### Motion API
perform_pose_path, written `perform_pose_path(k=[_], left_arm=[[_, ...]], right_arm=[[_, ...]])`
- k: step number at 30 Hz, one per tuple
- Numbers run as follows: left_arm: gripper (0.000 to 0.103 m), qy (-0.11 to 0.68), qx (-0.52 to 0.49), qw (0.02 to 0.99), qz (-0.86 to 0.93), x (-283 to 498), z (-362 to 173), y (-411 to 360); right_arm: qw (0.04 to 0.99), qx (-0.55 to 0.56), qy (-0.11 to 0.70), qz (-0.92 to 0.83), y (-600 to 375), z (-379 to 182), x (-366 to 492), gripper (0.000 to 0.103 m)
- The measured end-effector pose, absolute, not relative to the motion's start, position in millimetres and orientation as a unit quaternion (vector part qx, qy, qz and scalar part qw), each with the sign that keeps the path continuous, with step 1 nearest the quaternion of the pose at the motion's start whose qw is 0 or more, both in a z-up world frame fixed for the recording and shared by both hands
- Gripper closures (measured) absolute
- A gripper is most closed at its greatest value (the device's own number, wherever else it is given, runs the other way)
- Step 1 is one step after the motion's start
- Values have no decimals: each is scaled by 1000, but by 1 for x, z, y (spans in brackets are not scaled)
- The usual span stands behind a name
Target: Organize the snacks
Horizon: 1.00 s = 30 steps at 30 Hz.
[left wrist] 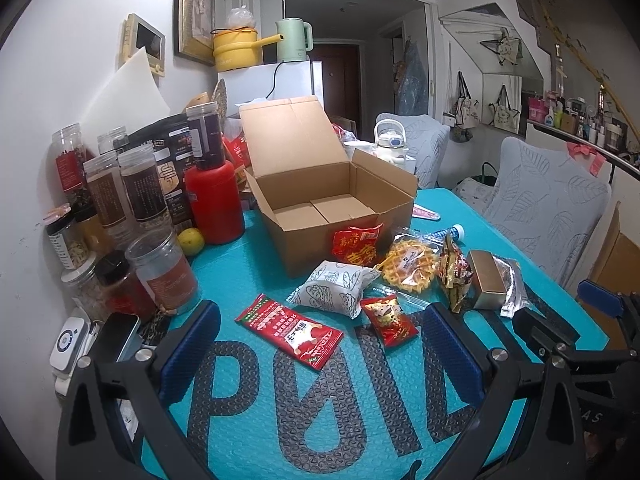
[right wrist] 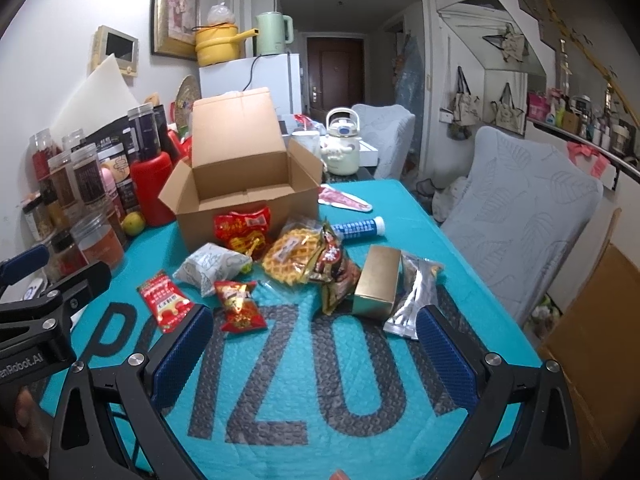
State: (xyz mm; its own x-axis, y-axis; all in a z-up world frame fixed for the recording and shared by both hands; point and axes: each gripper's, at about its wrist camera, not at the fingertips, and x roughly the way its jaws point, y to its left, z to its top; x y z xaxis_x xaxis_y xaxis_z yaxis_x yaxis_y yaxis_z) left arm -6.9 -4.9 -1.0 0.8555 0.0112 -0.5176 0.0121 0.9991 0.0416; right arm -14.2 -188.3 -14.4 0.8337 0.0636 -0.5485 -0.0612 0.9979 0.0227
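**Snacks lie loose before an empty open box, both grippers spread above the table's near edge**

The snacks sit in a cluster at the middle of the table (right wrist: 460, 240), just in front of the cardboard box (right wrist: 240, 196), which stands open with its lid flap upright and nothing inside. A red bag (right wrist: 242, 232) touches the box's front wall. Beside it lie a white patterned pack (right wrist: 210, 266), a waffle pack (right wrist: 292, 258), a dark foil pack (right wrist: 334, 276), a gold box (right wrist: 378, 282) and a silver pouch (right wrist: 412, 300). Nearer the front edge lie a flat red sachet (right wrist: 164, 302) and a small red packet (right wrist: 240, 306).

The left gripper (left wrist: 320, 348) hovers low over the near edge, fingers wide apart and holding nothing, with the red sachet (left wrist: 290, 332) and small packet (left wrist: 390, 318) between its tips. The right gripper (right wrist: 314, 352) is level beside it, equally spread and empty.

The left view shows the jars (left wrist: 136, 184) and red bottle (left wrist: 216, 204) along the table's left edge close up, plus a white device (left wrist: 68, 342) at the near left corner. The right view alone shows a blue-and-white tube (right wrist: 358, 228) clearly, and a brown carton (right wrist: 592, 340) off the table's right side.
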Motion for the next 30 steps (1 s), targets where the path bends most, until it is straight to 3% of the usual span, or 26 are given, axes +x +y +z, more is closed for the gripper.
perform_pose_path(k=[30], left_arm=[[0,271,14,963,-6,24,12,29]], right_arm=[[955,-8,281,98,-159,-7,15,0]])
